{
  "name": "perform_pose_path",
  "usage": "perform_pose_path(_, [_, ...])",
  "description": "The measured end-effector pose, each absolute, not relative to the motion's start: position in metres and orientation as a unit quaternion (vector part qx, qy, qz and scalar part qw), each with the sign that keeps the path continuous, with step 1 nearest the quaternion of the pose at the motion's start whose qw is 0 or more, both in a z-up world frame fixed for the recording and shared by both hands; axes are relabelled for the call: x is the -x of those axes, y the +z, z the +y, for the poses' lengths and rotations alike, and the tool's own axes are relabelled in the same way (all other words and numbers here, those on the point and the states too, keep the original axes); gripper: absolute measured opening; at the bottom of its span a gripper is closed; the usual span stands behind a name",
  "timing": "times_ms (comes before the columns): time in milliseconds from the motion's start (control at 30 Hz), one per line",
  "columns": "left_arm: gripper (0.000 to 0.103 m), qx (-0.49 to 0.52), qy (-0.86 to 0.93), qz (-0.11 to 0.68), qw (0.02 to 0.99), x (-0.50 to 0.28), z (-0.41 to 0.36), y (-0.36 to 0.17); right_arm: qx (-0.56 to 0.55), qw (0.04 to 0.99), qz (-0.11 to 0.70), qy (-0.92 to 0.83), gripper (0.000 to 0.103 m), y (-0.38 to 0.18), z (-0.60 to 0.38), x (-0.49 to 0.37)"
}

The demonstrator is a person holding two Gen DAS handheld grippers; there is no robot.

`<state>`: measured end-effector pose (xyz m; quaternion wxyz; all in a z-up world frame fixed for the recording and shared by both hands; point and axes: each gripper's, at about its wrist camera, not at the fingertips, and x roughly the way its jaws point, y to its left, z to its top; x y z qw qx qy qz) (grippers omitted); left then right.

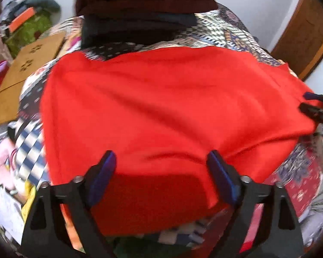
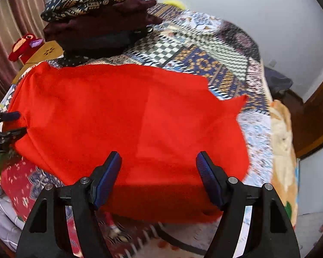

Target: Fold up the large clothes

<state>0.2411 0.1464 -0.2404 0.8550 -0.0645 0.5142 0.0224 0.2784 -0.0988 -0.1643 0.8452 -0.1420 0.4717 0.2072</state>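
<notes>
On the bed (image 2: 204, 49), both the left hand-held gripper (image 1: 161, 161) and the right hand-held gripper (image 2: 158, 161) hover released over the red garment (image 1: 161, 107); grabbing one layer could undo its fold.

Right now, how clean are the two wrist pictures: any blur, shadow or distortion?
Left wrist: motion blur smears the red garment and quilt; fisheye curves everything. Right wrist: sharper centre, blurred quilt at the edges; the tongs shadow the garment's near edge.

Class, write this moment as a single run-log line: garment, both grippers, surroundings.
garment: red cloth spread on patterned bedspread | left gripper: open, empty | right gripper: open, empty | behind: stack of folded clothes
</notes>
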Motion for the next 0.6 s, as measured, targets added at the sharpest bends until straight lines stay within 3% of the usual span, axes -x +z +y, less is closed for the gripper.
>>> perform_pose_path(467, [0.093,0.127,0.149,0.515,0.834,-0.158,0.211,-0.248,0.119,0.859,0.463,0.184,0.071,-0.143,-0.093,-0.264])
perform_pose_path(600, [0.093,0.212,0.166,0.489,0.83,-0.135,0.236,-0.237,0.113,0.864,0.449,0.197,0.071,-0.132,-0.086,-0.258])
